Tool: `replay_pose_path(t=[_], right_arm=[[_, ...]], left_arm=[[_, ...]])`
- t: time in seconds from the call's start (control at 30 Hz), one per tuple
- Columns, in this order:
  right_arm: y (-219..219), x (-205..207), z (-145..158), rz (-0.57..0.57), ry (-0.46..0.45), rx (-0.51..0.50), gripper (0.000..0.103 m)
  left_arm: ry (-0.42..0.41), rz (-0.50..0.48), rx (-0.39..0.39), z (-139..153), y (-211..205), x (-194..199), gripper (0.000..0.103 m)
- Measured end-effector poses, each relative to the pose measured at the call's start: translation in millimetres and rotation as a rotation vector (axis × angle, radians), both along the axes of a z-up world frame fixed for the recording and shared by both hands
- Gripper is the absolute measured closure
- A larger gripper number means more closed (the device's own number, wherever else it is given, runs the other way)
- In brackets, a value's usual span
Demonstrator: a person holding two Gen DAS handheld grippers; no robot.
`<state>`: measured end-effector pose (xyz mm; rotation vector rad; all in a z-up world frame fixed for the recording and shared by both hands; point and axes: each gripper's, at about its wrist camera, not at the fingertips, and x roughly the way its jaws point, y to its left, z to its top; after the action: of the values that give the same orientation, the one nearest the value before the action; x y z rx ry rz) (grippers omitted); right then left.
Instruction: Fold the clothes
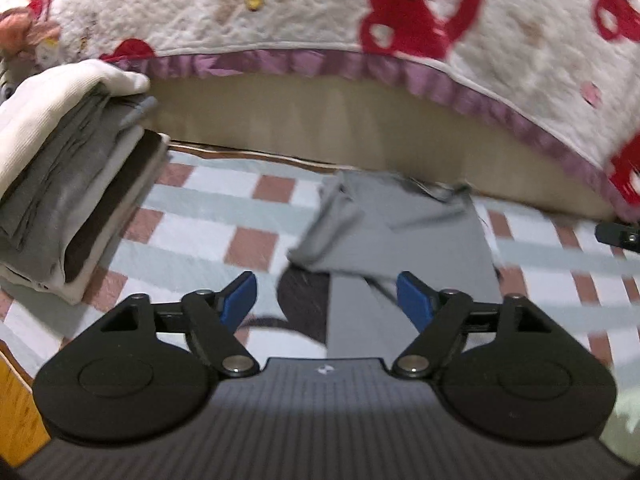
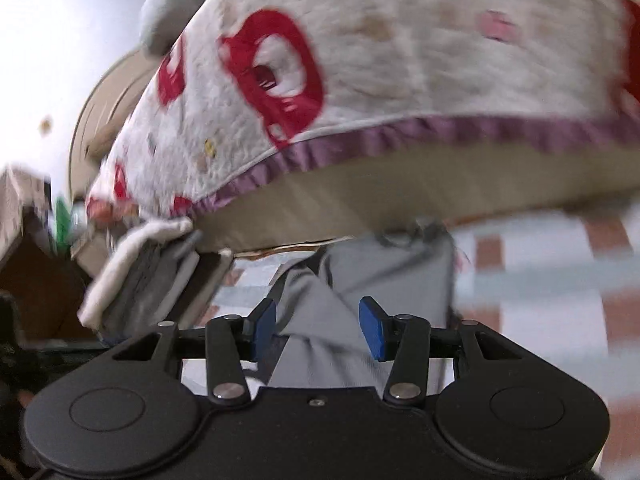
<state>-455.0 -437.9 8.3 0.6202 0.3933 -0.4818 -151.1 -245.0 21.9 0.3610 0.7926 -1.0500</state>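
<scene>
A: Cloth first: how will that grey garment (image 1: 400,228) handle?

B: Light and limp, by my judgement. It is a thin, smooth knit with no stiffness, so it will sag from wherever it is pinched and could slide on itself. Nothing fragile about it.

A: Where does it lie?

B: On the bed's checked sheet (image 1: 224,204), at about 12 o'clock ahead of the left hand-held gripper (image 1: 327,298), running back to the foot of the tan board (image 1: 320,120) behind. The far end is bunched and creased; the near part is flatter, with one long straight edge.

A: And the grippers?

B: Left one has its blue pads spread wide with nothing between them but the cloth beneath. The right hand-held gripper (image 2: 318,328) is also parted, a raised ridge of the same grey garment (image 2: 360,280) sitting between its pads; I cannot tell whether the pads touch it.

A: Where to take hold?

B: I would pinch at corners or along the straight hem, one gripper at each end, so the panel hangs square instead of roping up.

A: Anything else nearby?

B: A stack of folded clothes (image 1: 68,184) at 10 o'clock, white ribbed knit on top, grey and dark layers beneath. Above hangs a fluffy white blanket (image 1: 280,4) with red motifs and satin purple trim.
</scene>
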Motion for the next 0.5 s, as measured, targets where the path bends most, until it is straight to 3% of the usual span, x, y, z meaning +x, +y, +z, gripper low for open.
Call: replay_pose_path(t=[0.13,0.3,0.43,0.5], right_arm=[[-22,58,-15,0.121,0.118,-0.221,0.051],[-39,97,-54,0.204,0.322,-0.423,0.051],[-76,130,-74,0.197,0.429,-0.493,0.051],[-98,146,-77,0.174,0.461,-0.495,0.051]], left_arm=[[0.030,0.070,-0.019,-33,-24,29,0.024],[0.105,0.142,-0.035,-82,-51,66,0.024],[0.222,0.178,-0.040,-122,-70,94,0.024],[0.329,0.189,-0.072,-138,-74,107,0.024]])
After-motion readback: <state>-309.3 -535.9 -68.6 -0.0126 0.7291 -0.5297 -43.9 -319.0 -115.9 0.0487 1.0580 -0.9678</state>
